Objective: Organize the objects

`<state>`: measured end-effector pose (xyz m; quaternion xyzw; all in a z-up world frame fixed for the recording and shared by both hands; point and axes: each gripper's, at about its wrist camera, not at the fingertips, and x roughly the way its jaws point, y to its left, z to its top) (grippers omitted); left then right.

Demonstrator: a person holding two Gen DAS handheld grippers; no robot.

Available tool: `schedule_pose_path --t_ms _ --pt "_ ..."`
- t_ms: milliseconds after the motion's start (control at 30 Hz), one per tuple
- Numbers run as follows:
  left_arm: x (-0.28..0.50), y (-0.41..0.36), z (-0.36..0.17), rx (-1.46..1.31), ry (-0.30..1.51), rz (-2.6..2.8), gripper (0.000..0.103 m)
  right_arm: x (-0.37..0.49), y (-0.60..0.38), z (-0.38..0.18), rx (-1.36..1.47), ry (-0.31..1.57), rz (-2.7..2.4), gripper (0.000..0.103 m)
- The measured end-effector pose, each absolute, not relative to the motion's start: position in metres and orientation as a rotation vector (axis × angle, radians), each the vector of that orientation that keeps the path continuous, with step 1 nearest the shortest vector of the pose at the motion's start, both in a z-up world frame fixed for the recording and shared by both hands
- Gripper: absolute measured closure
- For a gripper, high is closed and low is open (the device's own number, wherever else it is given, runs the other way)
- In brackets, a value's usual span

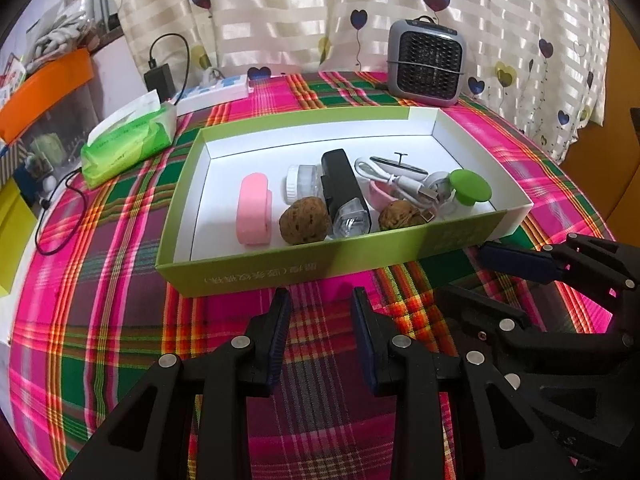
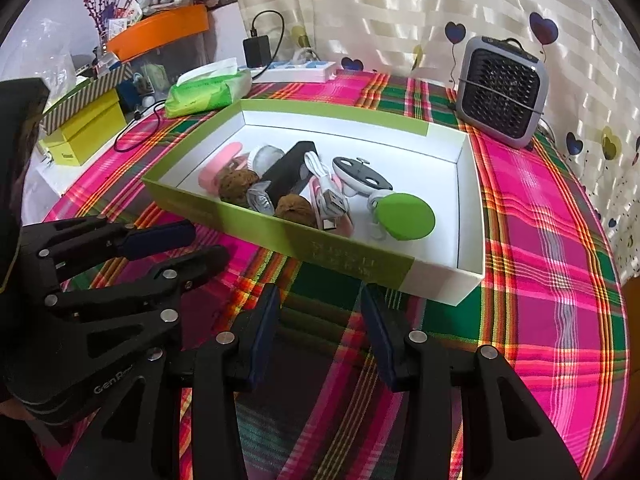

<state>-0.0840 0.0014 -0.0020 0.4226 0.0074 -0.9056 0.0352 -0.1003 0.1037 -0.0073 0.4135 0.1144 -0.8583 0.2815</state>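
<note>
A green-and-white cardboard box (image 1: 256,268) (image 2: 360,258) lies on the plaid table. In it lie a pink case (image 1: 253,208), two walnuts (image 1: 305,225) (image 1: 400,216), a black flashlight (image 1: 344,196) (image 2: 286,176), a clear jar (image 1: 302,186), a white USB cable (image 1: 400,182) (image 2: 326,196), a green round disc (image 1: 470,186) (image 2: 406,214) and a small toy plane (image 1: 400,164) (image 2: 360,170). My left gripper (image 1: 321,300) is open and empty just in front of the box. My right gripper (image 2: 319,298) is open and empty, also in front of the box.
A grey mini heater (image 1: 427,62) (image 2: 502,92) stands behind the box. A green tissue pack (image 1: 128,144) (image 2: 208,90), a power strip (image 1: 216,90) with a black charger (image 1: 159,78) and yellow boxes (image 2: 82,132) lie at the left. A curtain hangs behind.
</note>
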Motion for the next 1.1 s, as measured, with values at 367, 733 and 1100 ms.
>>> schedule_pose_path --t_ms 367,733,1100 --pt "-0.0853 0.0014 -0.0035 1.299 0.027 -2.784 0.074 -0.1033 0.1027 -0.0083 1.116 0.321 -2.31 0.059" --pt "-0.0854 0.0012 -0.0034 1.299 0.026 -2.783 0.073 -0.1029 0.1025 -0.0086 1.116 0.323 -2.31 0.059" --pt "-0.0853 0.0011 -0.0031 1.299 0.027 -2.784 0.073 -0.1025 0.1025 -0.009 1.115 0.323 -2.31 0.059"
